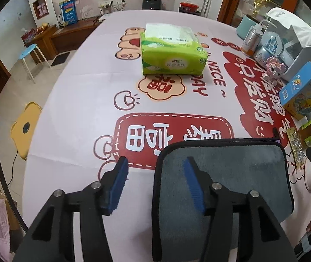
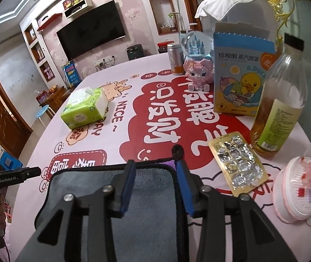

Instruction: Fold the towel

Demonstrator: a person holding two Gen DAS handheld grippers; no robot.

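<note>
A grey towel (image 1: 232, 174) with a dark hem lies folded flat on the printed tablecloth near the front edge; it also shows in the right wrist view (image 2: 151, 185). A purple layer peeks out at its far right corner (image 2: 169, 163). My left gripper (image 1: 155, 170) is open and empty, hovering over the towel's left edge, one finger over the cloth, one over the towel. My right gripper (image 2: 154, 172) is open and empty, straddling the towel's right edge near the far corner. The left gripper's tip (image 2: 27, 173) shows at the left of the right wrist view.
A green tissue pack (image 1: 173, 52) sits mid-table. To the right stand a blue duck box (image 2: 240, 74), an oil bottle (image 2: 280, 100), a foil blister pack (image 2: 238, 163), a pink brush (image 2: 297, 192), a snow globe (image 2: 196, 41), a can (image 2: 176, 59) and a pink block figure (image 2: 198, 72).
</note>
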